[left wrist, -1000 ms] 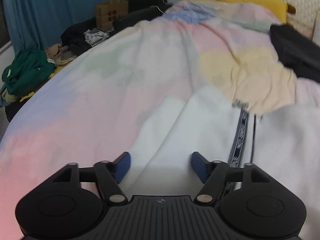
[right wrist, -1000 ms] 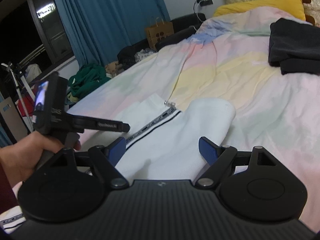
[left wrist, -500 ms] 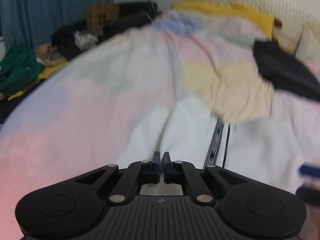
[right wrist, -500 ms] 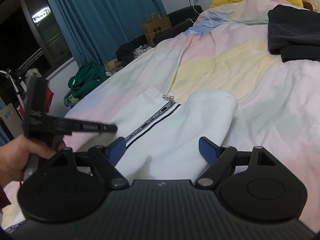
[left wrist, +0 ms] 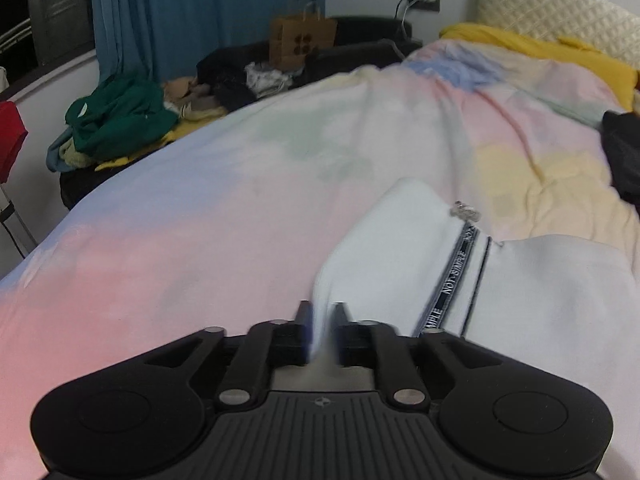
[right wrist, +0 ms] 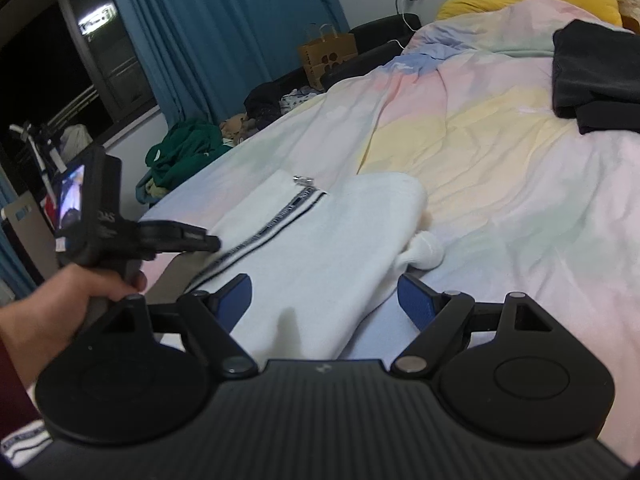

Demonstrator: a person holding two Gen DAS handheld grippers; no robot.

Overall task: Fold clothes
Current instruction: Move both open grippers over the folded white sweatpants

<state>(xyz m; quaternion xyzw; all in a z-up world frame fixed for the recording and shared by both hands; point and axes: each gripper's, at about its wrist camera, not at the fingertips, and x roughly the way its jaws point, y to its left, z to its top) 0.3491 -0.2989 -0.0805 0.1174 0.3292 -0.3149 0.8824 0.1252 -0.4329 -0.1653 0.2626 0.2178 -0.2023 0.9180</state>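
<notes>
Black ribbed housing on the right gripper, two round covers, silver pivot screws, blue pads on angled linkage fingers. Same black build on the left gripper. Dark red sleeve behind the left hand.

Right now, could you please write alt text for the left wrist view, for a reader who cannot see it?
The left claw is shut on a fold of a white zip-up garment lying on a pastel bedcover. A black printed strip runs along the zip. Behind the bed are blue curtains, a green clothes pile and a paper bag.
</notes>
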